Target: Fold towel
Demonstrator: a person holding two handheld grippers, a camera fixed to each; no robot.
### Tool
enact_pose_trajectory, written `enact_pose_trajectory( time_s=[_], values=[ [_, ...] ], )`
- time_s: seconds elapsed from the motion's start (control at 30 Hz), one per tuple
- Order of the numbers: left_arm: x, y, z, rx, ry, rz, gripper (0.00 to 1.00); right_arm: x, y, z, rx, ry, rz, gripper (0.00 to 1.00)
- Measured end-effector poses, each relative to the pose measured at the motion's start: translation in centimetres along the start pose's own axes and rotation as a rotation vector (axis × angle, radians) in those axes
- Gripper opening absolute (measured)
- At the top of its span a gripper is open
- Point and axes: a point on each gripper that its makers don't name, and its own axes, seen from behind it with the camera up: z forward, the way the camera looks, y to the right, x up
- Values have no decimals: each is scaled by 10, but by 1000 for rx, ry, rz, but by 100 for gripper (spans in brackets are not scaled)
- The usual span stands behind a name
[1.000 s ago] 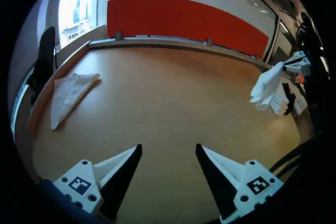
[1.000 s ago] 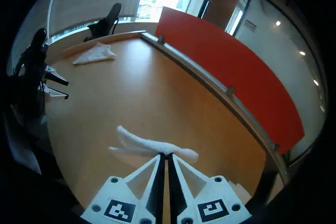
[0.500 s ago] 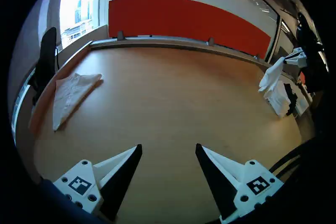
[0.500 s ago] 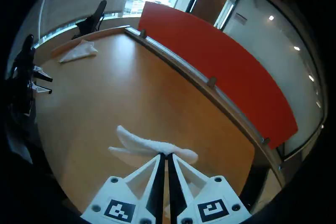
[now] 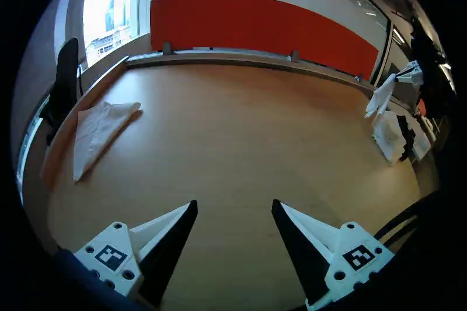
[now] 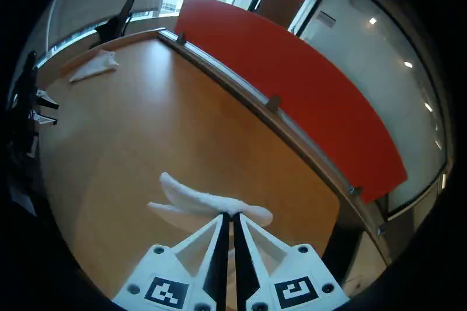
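Observation:
My right gripper [image 6: 229, 217] is shut on a bunched white towel [image 6: 205, 200] that hangs above the wooden table [image 6: 146, 136]. From the left gripper view the same towel [image 5: 380, 94] dangles from the right gripper [image 5: 412, 72] at the table's far right end. My left gripper [image 5: 233, 212] stands open over the near part of the table [image 5: 233, 130] with nothing between its fingers. It is also small at the left edge of the right gripper view as the left gripper [image 6: 42, 108]. A folded towel [image 5: 98, 133] lies flat at the far left corner, also seen as the folded towel [image 6: 93, 65].
A pile of white towels [image 5: 390, 136] sits at the table's right end under the lifted one. A red partition [image 5: 262, 22] runs along the back edge. A black chair [image 5: 63, 86] stands beyond the left end, near the window.
The right gripper has carried the hanging towel up and farther toward the table's right end. The left gripper has stayed open in place.

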Motion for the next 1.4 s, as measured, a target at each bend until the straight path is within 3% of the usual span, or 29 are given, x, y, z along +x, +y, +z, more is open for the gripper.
enact_pose_trajectory(
  time_s=[0.77, 1.0, 1.4],
  values=[
    [1, 4, 4, 19, -20, 4, 94, -20, 91, 3, -84, -64, 29, 5],
    [2, 7, 6, 17, -23, 6, 94, -26, 107, 0, -105, -79, 28, 5],
    [7, 12, 8, 7, -20, 14, 94, -39, 114, -7, -122, -89, 37, 5]
  ],
)
